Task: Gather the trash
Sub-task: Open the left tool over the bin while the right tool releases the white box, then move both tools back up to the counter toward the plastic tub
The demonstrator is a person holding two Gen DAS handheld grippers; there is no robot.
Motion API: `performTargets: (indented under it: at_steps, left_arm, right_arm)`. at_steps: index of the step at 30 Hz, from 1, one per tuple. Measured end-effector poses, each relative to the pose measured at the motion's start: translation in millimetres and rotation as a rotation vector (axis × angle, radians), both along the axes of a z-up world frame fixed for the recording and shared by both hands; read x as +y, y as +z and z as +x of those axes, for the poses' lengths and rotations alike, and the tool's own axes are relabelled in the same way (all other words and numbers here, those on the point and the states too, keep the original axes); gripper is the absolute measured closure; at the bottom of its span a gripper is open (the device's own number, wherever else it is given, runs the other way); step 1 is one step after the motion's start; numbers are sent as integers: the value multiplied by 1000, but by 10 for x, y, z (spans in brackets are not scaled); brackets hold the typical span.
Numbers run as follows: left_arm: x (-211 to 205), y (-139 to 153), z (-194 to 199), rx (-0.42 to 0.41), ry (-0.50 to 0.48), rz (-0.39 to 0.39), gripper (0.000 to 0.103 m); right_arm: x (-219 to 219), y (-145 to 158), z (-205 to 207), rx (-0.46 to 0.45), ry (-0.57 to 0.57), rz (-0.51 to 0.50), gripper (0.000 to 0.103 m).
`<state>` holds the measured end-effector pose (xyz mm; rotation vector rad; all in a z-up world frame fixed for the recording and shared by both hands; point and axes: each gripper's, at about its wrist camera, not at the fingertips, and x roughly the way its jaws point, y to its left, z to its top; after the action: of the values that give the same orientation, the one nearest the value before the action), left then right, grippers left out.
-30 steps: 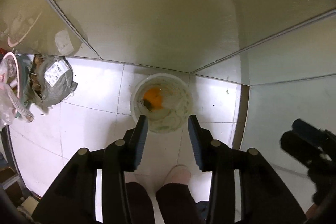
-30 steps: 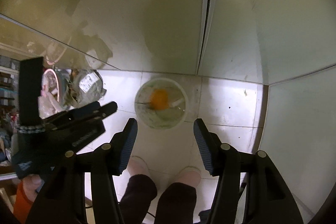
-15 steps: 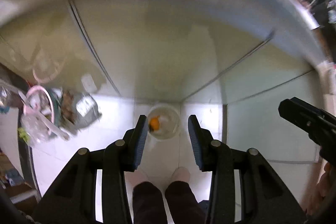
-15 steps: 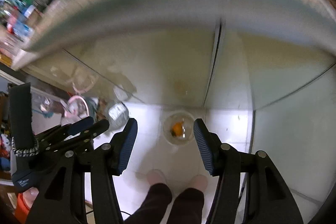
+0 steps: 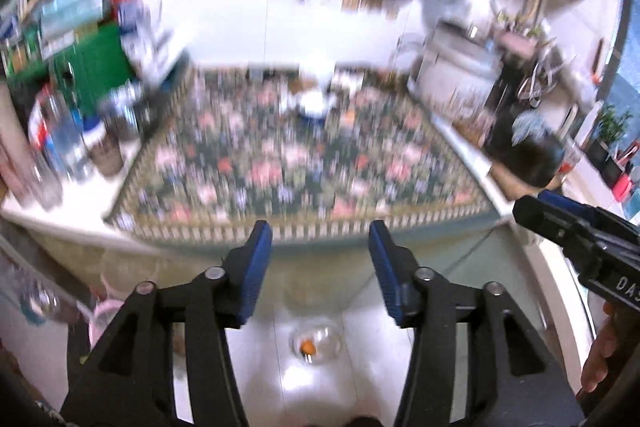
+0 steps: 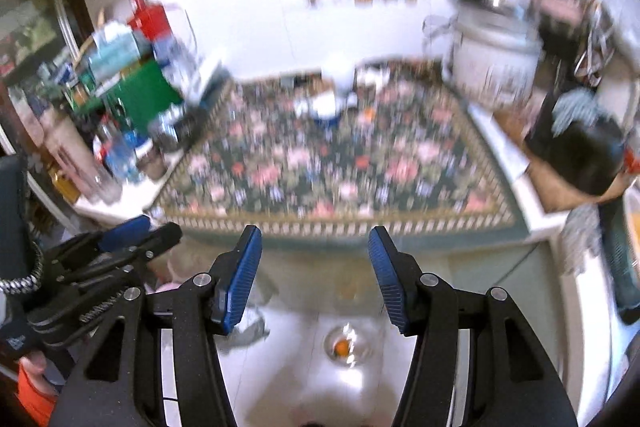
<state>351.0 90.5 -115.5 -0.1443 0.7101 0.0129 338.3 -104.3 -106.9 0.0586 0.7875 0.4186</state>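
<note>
A floral tablecloth fills the middle of both blurred views, on a white counter. Clutter of boxes and bottles crowds the left side. At the bottom centre, on the white floor below, stands the round trash bin with something orange inside. The left gripper has just been opening, nothing between its jaws; the right gripper stands apart, empty.
</note>
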Motion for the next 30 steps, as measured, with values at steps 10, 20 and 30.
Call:
performTargets:
  at_steps: [10, 20, 30]
  left_arm:
    - [-86, 744, 3, -222, -6, 53, 2]
    - [-272, 805, 730, -249, 46, 74, 2]
    - [-495, 777, 1822, -204, 171, 51, 2]
  right_arm:
    - [-195, 689, -95, -242, -124, 36, 23]
    - [-503, 773, 578, -305, -139, 60, 9]
    - [-752, 823, 1584, -281, -6, 53, 9]
